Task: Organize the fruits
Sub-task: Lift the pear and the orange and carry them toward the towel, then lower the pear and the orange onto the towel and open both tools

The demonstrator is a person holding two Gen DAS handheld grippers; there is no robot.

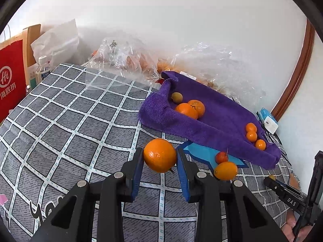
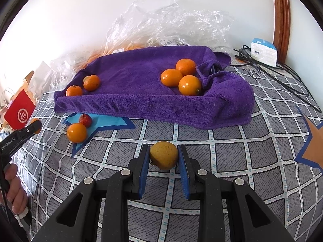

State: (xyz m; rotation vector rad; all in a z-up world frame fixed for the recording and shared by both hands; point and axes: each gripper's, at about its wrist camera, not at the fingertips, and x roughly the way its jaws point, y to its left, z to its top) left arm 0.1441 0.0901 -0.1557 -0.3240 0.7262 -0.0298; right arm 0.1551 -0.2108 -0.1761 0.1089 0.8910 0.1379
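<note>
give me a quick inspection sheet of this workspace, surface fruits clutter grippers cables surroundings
surface: grey checked cloth with star prints; purple towel laid on it
job's things: three oranges at towel's right end; two oranges and a greenish fruit at its left; loose orange and small red fruit on a blue star
clutter: clear plastic bags, red bag, bottle
grippers: left gripper shut on large orange; right gripper shut on yellowish fruit
cables: black cables beside white box
surroundings: white wall, wooden trim

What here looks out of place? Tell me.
Two fruits lie off the purple towel: a small red fruit and an orange touching on the checked cloth, beside the towel's front edge.
</note>
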